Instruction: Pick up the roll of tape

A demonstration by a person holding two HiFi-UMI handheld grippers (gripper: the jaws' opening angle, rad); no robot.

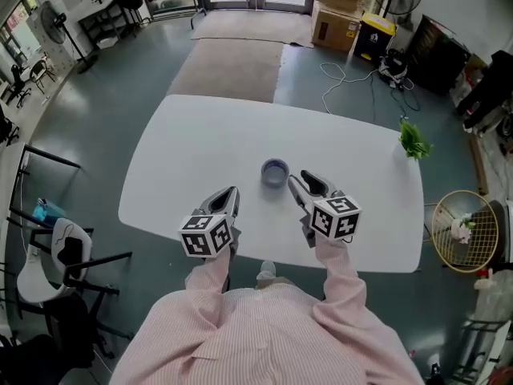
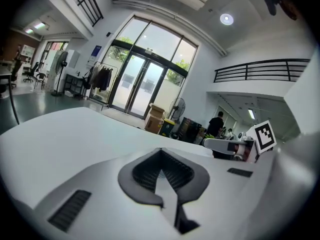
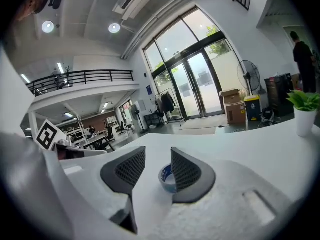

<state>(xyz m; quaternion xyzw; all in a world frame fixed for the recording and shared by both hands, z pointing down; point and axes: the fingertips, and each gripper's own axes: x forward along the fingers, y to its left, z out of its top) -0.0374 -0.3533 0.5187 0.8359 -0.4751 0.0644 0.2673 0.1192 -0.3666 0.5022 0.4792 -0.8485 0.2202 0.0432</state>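
- Left gripper view: the left gripper (image 2: 161, 153) is pinched closed on nothing, so it is no help steadying.
- The right gripper (image 3: 158, 155) stands parted and empty. The roll of tape (image 3: 166, 179) lies on the table (image 3: 260, 144) just ahead, half behind one jaw, which I reckon could shove it away.

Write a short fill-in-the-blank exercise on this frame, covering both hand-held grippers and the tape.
1. The left hand-held gripper has its jaws ___.
2. The right hand-held gripper has its jaws ___, not yet closed on the roll of tape.
3. The roll of tape rests on the white ___.
Missing words: shut; open; table.
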